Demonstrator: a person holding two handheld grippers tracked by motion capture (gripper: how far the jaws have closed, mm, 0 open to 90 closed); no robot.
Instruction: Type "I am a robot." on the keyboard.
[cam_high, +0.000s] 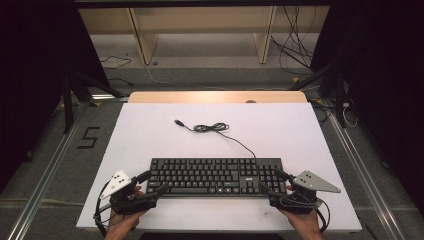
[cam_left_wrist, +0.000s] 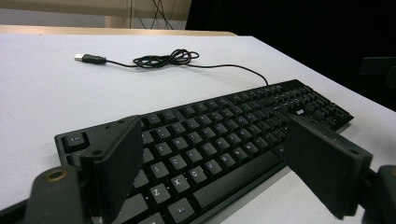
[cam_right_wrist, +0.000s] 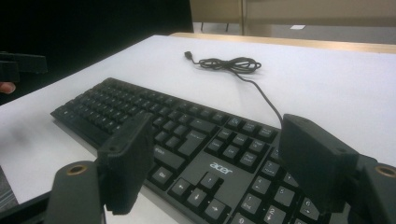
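Observation:
A black keyboard (cam_high: 215, 175) lies along the near part of the white tabletop (cam_high: 150, 135). Its cable (cam_high: 212, 128) is bunched in a loose coil behind it and ends in a USB plug (cam_high: 178, 121). My left gripper (cam_high: 152, 182) is open at the keyboard's near left corner. In the left gripper view the jaws stand wide apart over the keyboard (cam_left_wrist: 224, 121), the gripper (cam_left_wrist: 212, 135) not pressing on it. My right gripper (cam_high: 271, 181) is open at the near right corner. Its jaws straddle the number-pad end of the keyboard (cam_right_wrist: 187, 135) in the right gripper view (cam_right_wrist: 217, 128).
A wooden strip (cam_high: 217, 96) borders the table's far edge, with a wooden shelf frame (cam_high: 145, 35) behind it on the floor. Loose cables (cam_high: 295, 45) lie on the floor at the back right. A "5" mark (cam_high: 89, 137) is on the floor to the left.

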